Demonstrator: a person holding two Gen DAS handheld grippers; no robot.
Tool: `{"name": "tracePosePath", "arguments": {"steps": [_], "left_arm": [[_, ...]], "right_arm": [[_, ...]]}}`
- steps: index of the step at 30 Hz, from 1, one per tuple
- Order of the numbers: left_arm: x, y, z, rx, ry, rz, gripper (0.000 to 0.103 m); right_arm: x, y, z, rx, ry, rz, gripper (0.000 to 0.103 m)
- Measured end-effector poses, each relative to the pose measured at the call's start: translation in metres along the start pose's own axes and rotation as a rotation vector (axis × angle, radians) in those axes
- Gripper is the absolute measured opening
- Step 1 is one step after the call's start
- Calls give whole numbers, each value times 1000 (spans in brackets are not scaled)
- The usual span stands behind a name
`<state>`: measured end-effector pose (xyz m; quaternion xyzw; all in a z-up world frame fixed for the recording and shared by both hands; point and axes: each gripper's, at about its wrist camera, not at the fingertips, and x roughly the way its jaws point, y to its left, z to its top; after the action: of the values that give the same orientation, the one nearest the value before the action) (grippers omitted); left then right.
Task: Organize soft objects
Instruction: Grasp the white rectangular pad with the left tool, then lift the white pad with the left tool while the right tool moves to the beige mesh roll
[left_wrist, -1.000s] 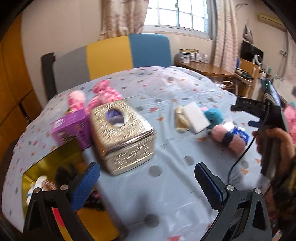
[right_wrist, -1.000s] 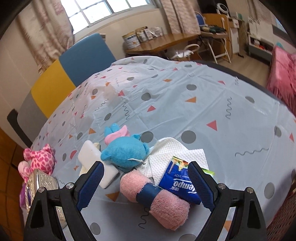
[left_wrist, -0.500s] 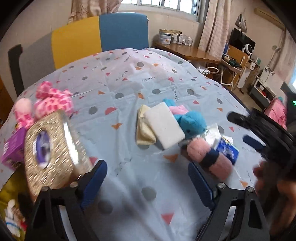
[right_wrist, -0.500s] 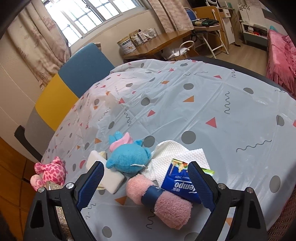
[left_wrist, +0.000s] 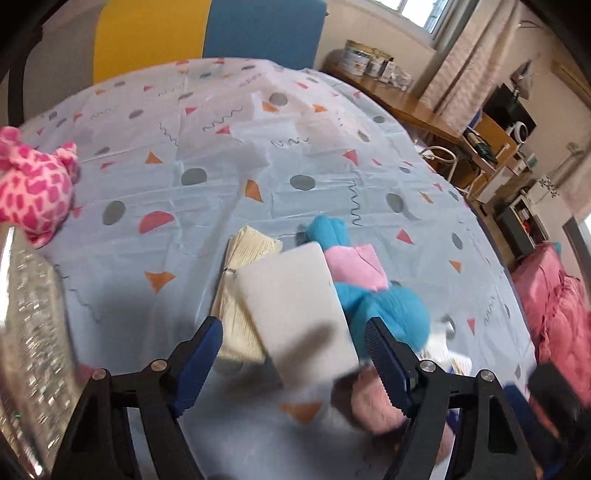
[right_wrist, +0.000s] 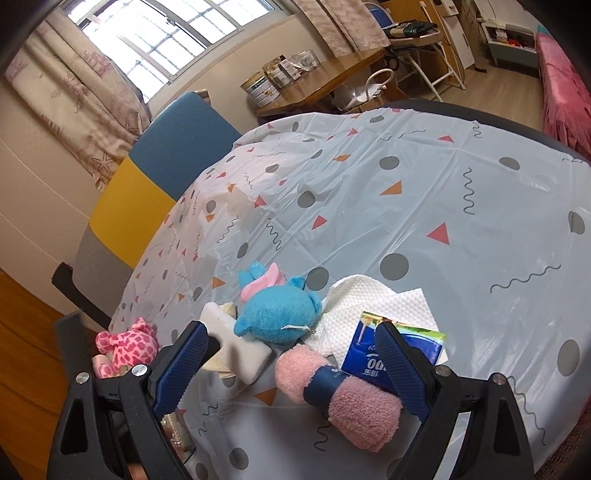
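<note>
- Lying in a loose cluster on the worktop (right_wrist: 424, 192): white sponge (left_wrist: 299, 306), blue plush toy (right_wrist: 277, 314), pink rolled towel (right_wrist: 343, 402), tissue pack (right_wrist: 373, 358).
- Left claw (left_wrist: 293, 350) spread wide, empty, straddling the sponge from above.
- Right claw (right_wrist: 291, 365) also apart, holding nothing.
- Sorting looks barely begun; pink spotted plush (left_wrist: 33, 192) sits well apart.

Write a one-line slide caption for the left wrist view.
Open left gripper closing in on a white sponge lying on a cream cloth, beside a blue plush.
</note>
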<state>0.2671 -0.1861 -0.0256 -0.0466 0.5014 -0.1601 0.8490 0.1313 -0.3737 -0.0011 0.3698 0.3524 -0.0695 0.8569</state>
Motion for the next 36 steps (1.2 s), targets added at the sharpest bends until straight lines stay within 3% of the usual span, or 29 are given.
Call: {"name": "tracePosePath", "arguments": {"steps": [5,6,9,17,21,25,32,36], "left_arm": [[30,-2,12,-8,28,44,77],[34,-1,12,-3,31,51,67],[41,-4,9,46,45,50,62],[-14,-4,-13,144,-30,-28,62],[-35,-3,-35,234,-26,10,62],[-48,1,-26,273,-57,61,62],[-94,65,28,100,-194,133,61],[-126,112,41,28,-248,157,61]], "right_arm": [[3,2,-1,-1,17,14,94],[4,2,-1,-2,19,14,94],[5,1,-1,-1,24,20,94],[5,4,-2,-19,27,23,94],[6,6,-4,-31,35,21,94],[10,11,-7,-61,55,14,93],[25,28,-20,-165,130,8,80],[36,45,-33,-261,180,1,80]]}}
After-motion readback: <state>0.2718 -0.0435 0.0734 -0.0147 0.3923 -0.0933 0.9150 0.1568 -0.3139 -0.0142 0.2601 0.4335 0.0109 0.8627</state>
